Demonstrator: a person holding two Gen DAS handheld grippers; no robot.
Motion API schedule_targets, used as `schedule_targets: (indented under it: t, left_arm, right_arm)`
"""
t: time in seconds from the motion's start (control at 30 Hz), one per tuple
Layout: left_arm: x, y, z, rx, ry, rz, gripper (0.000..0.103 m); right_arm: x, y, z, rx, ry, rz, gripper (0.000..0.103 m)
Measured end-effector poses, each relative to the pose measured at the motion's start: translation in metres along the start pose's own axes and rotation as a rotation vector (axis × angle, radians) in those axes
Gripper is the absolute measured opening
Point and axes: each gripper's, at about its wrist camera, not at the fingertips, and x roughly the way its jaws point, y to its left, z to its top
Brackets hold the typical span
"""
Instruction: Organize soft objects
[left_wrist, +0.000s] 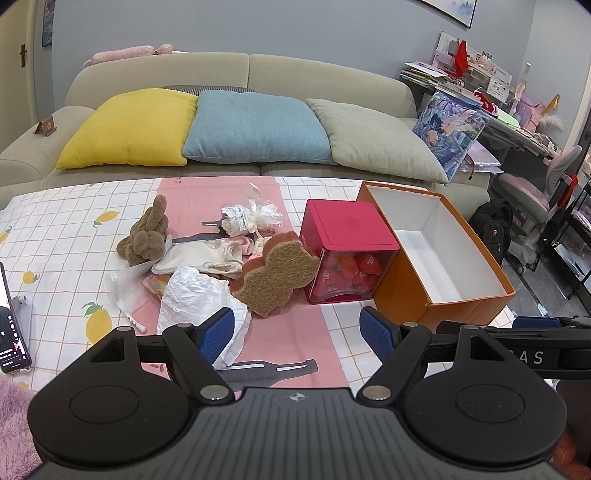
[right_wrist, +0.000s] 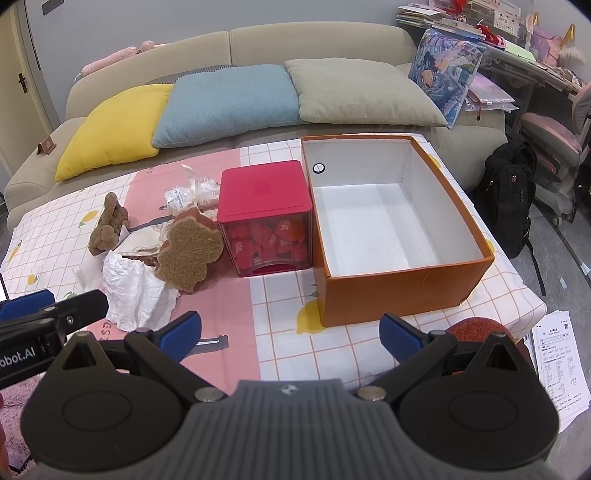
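Observation:
A heap of soft things lies on the table: a brown plush toy (left_wrist: 146, 236) (right_wrist: 108, 225), a bear-shaped brown scrub pad (left_wrist: 279, 271) (right_wrist: 188, 253), a crumpled white cloth (left_wrist: 201, 302) (right_wrist: 138, 291), a cream cloth (left_wrist: 205, 256) and a white ribboned pouch (left_wrist: 249, 216) (right_wrist: 192, 194). An empty orange box (left_wrist: 454, 306) (right_wrist: 402, 291) with a white inside stands to the right. My left gripper (left_wrist: 297, 334) is open just before the white cloth. My right gripper (right_wrist: 291, 334) is open near the table's front edge, short of the box. Nothing sits between either pair of fingers.
A red-lidded clear cube (left_wrist: 347, 251) (right_wrist: 266, 218) of red items stands between heap and box. A phone (left_wrist: 11, 332) lies at the left edge. Behind the table is a sofa (left_wrist: 236, 74) with cushions. A black backpack (right_wrist: 509, 195) and papers (right_wrist: 561, 365) lie on the floor at right.

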Motion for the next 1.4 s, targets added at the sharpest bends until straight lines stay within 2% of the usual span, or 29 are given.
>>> schedule_targets:
  t: [0.9, 1.07, 1.23, 1.3, 1.4]
  left_arm:
    - [0.004, 0.004, -0.004, -0.009, 0.007, -0.015, 0.09]
    - [0.01, 0.024, 0.001, -0.08, 0.026, -0.067, 0.079]
    - [0.024, 0.043, 0.001, -0.047, 0.036, -0.058, 0.072]
    - [0.032, 0.054, 0.0, -0.057, 0.048, -0.066, 0.072]
    - [0.041, 0.069, -0.003, -0.049, 0.055, -0.035, 0.071]
  right_arm:
    - [0.003, 0.001, 0.003, -0.011, 0.018, 0.001, 0.1]
    - [0.012, 0.006, 0.01, -0.068, 0.009, 0.061, 0.1]
    - [0.032, 0.02, 0.016, -0.157, -0.003, 0.114, 0.099]
    - [0.043, 0.029, 0.018, -0.202, 0.004, 0.127, 0.095]
    - [0.062, 0.042, 0.017, -0.25, 0.025, 0.155, 0.089]
